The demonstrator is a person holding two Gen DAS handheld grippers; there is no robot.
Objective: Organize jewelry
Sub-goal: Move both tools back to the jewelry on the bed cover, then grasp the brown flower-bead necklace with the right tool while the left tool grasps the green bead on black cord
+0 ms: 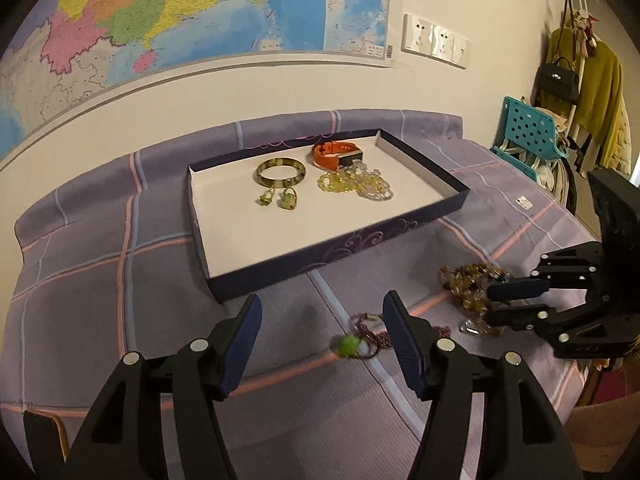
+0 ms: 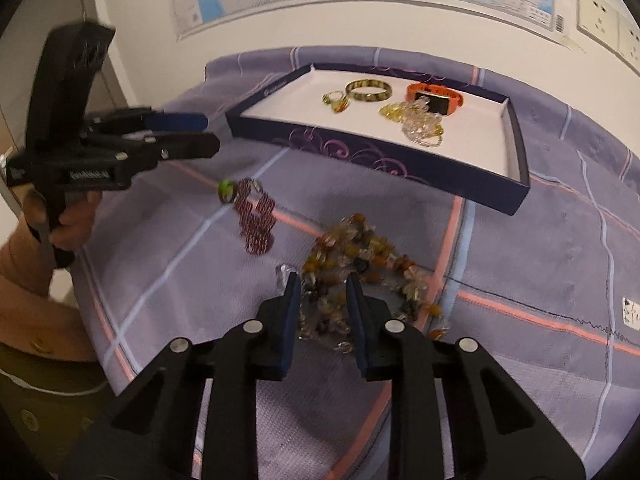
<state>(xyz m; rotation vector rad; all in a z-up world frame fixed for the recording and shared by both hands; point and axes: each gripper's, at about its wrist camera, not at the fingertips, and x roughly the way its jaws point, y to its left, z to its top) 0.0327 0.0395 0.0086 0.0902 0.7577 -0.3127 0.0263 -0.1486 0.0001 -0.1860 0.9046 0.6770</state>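
Jaws first: my left gripper (image 1: 322, 340) is spread wide with nothing between the pads, hovering over the red chain with green bead (image 1: 356, 340) at lower centre of the left view. My right gripper (image 2: 323, 314) is pinched in on the amber bead necklace (image 2: 360, 264); strands sit between the pads, firm grip likely, can't confirm. Both pieces lie on the purple plaid cloth (image 1: 120, 280), outside the tray (image 1: 280, 248) at mid frame. Already in the tray, further back: bangle (image 1: 281, 172), two small green charms (image 1: 278, 199), orange watch (image 1: 336, 156), yellow-clear bead pile (image 1: 356, 184). I'd call it over half done, two pieces left. Right view alone shows the hand (image 2: 60, 216) on the left tool, at left edge. Left view alone shows clothes rack (image 1: 588, 92), upper right.
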